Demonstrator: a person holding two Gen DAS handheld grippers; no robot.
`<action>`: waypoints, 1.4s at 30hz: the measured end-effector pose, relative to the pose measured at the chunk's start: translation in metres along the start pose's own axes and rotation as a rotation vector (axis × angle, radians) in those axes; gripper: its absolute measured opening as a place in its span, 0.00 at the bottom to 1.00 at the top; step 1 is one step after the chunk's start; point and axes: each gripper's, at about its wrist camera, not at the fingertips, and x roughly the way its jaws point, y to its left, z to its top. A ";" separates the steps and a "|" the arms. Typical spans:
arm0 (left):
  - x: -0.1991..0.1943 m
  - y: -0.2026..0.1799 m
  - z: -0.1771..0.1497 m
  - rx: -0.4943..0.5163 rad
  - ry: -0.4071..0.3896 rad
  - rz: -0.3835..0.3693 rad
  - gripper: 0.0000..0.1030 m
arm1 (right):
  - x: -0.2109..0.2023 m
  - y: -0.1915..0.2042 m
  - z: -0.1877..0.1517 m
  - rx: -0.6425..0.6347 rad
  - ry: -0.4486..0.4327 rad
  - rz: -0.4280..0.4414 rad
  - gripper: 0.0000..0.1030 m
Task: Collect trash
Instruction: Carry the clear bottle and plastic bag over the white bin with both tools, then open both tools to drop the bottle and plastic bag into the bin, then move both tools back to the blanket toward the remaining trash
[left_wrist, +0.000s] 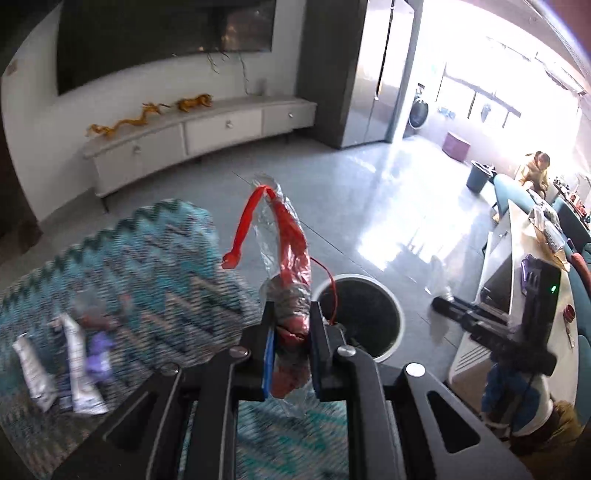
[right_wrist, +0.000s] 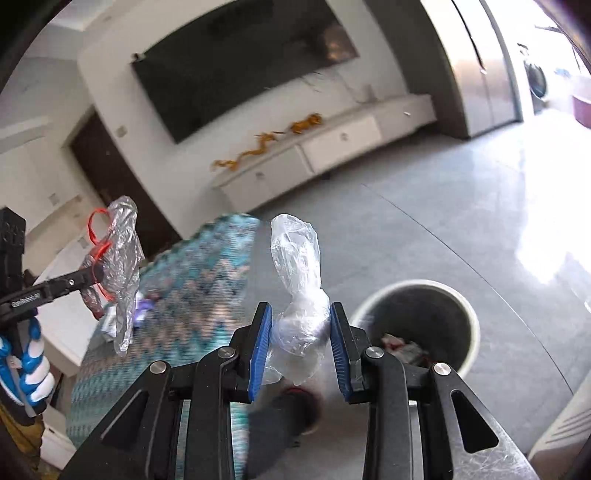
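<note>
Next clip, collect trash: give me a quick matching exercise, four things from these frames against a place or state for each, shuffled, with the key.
Things
1. clear wrapper with red strips
2. plain clear plastic bag
3. white bin
4. white tubes

Places or states
A. on the floor, some trash already inside
B. clamped in the right gripper, twisted
C. lying on the teal zigzag rug
D. clamped in the left gripper

Pairs: 1-D, 2-B, 3-A, 4-C
</note>
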 end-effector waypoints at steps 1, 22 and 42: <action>0.012 -0.009 0.004 0.001 0.012 -0.014 0.14 | 0.007 -0.011 0.000 0.013 0.009 -0.013 0.30; 0.164 -0.090 0.041 -0.056 0.172 -0.136 0.42 | 0.105 -0.117 -0.016 0.157 0.168 -0.229 0.44; -0.065 0.019 -0.025 -0.047 -0.101 0.071 0.42 | -0.009 0.036 0.025 -0.026 -0.058 -0.110 0.45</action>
